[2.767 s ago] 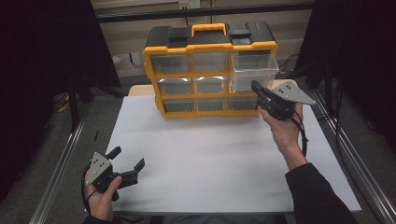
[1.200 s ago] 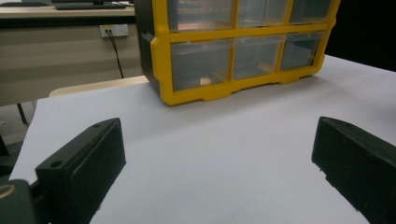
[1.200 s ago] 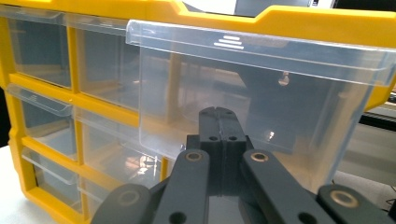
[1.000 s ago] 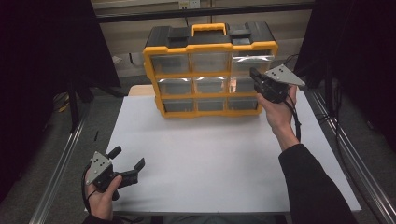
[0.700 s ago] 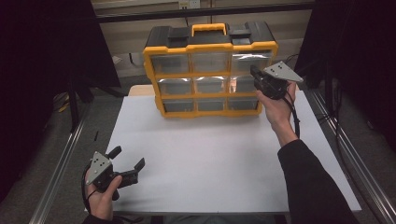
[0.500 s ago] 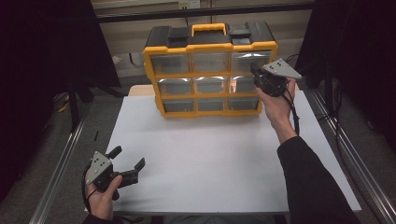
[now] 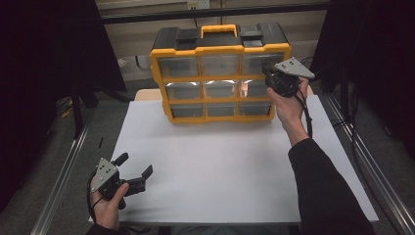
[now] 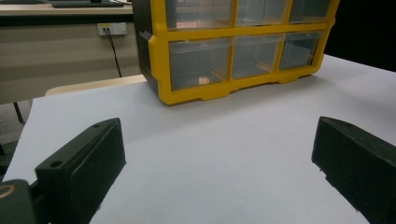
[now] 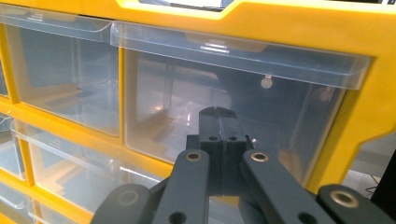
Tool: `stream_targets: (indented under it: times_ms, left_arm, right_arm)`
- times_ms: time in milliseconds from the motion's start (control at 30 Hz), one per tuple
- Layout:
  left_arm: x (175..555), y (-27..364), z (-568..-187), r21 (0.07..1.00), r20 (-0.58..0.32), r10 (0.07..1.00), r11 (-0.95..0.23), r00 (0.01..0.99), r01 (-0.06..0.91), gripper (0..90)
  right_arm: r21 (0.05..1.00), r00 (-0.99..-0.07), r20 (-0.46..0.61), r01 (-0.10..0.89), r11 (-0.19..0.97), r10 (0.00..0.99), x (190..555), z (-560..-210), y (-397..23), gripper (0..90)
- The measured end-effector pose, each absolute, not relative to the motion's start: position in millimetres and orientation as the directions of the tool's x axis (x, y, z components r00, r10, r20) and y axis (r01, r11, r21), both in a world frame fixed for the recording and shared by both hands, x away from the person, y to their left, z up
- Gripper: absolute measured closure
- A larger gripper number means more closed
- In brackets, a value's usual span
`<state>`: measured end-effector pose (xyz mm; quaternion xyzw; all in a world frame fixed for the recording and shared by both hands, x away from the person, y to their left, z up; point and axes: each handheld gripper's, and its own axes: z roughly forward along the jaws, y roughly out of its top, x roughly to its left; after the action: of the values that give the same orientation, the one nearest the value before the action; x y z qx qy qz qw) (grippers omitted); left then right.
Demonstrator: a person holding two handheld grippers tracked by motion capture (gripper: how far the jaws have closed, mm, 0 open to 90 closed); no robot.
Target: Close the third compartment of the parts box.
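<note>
Yellow organizer (image 7: 220, 73) sat at 12 o'clock on the table (image 7: 235, 166), all drawers shut. Right gripper (image 9: 219, 121) had its fingers pressed together, holding nothing, right up at the top right drawer (image 9: 233, 112). Left gripper (image 7: 134, 175) idled at 7 o'clock, fingers spread. Guessing that drawer wasn't opened yet, so basically everything was left.
</note>
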<state>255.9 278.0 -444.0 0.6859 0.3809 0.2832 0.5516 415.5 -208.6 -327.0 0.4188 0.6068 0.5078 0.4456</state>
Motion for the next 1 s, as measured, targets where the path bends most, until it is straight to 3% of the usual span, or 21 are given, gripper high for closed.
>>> stream_targets:
  times_ms: [733,867,1000]
  left_arm:
    - [255.8,279.0,-443.5,0.971,-0.024,0.835,-0.111,0.55,0.21,2.6]
    - [255.4,278.7,-443.2,0.971,-0.021,0.833,-0.114,0.553,0.209,2.6]
    - [254.6,278.7,-442.7,0.973,-0.023,0.832,-0.11,0.554,0.204,2.6]
  right_arm:
    - [0.987,-0.255,-0.113,0.082,0.138,0.96,417.7,-332.3,-212.8,88.5]
    - [0.987,-0.272,-0.111,0.079,0.137,0.956,414.4,-332.4,-212.1,82.4]
    - [0.99,-0.283,-0.092,0.079,0.119,0.955,409.7,-331.3,-208.3,67.8]
